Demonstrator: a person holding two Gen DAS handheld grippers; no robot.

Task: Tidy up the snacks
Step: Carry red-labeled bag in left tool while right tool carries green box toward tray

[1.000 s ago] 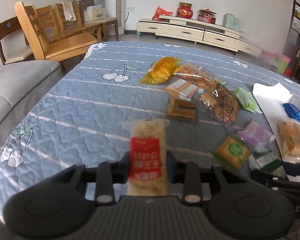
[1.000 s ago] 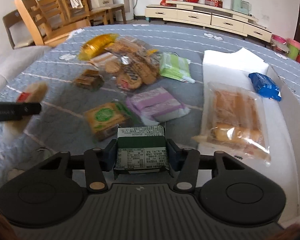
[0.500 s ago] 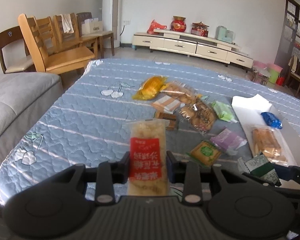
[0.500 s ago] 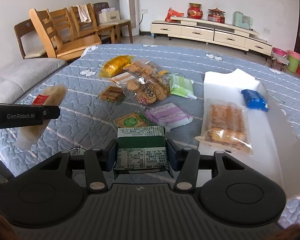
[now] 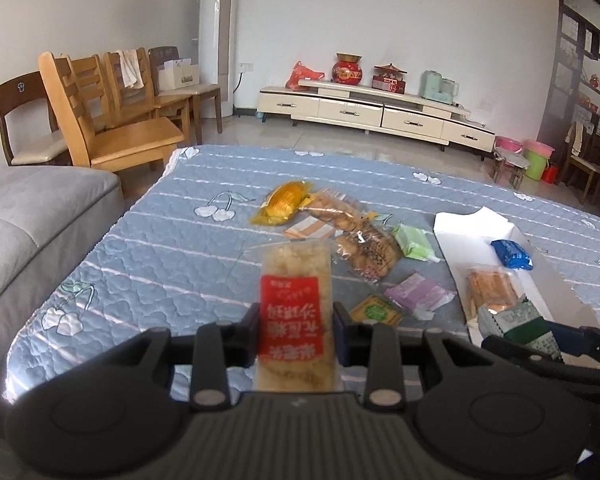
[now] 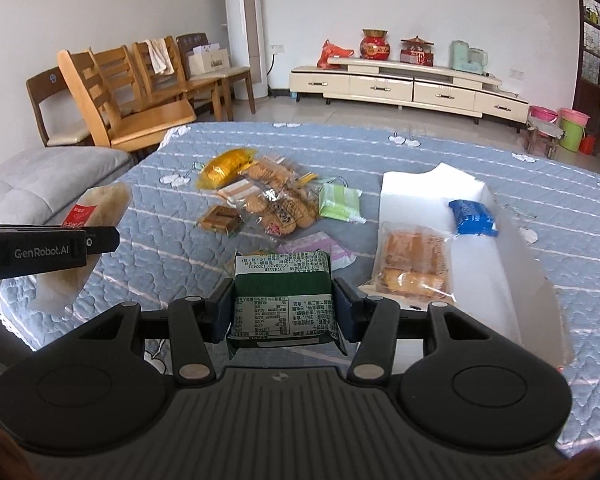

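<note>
My left gripper (image 5: 295,334) is shut on a long pale rice-snack packet with a red label (image 5: 295,312), held above the blue quilted table (image 5: 172,256). My right gripper (image 6: 284,308) is shut on a dark green snack packet (image 6: 283,296). That green packet (image 5: 520,322) also shows at the right edge of the left wrist view. A white open box (image 6: 480,264) on the right holds a clear bread packet (image 6: 414,262) and a blue packet (image 6: 471,216). Loose snacks lie mid-table: a yellow packet (image 6: 226,162), biscuit bags (image 6: 276,200), a light green packet (image 6: 338,202).
A purple packet (image 5: 418,294) and a small yellow-green packet (image 5: 376,312) lie near the box. A grey sofa (image 5: 28,216) flanks the table's left side. Wooden chairs (image 5: 112,120) stand beyond the far left corner, a low white cabinet (image 5: 380,114) along the back wall.
Both grippers have risen and drawn back from the table with their packets still held. The snacks and the box now look smaller and farther away.
</note>
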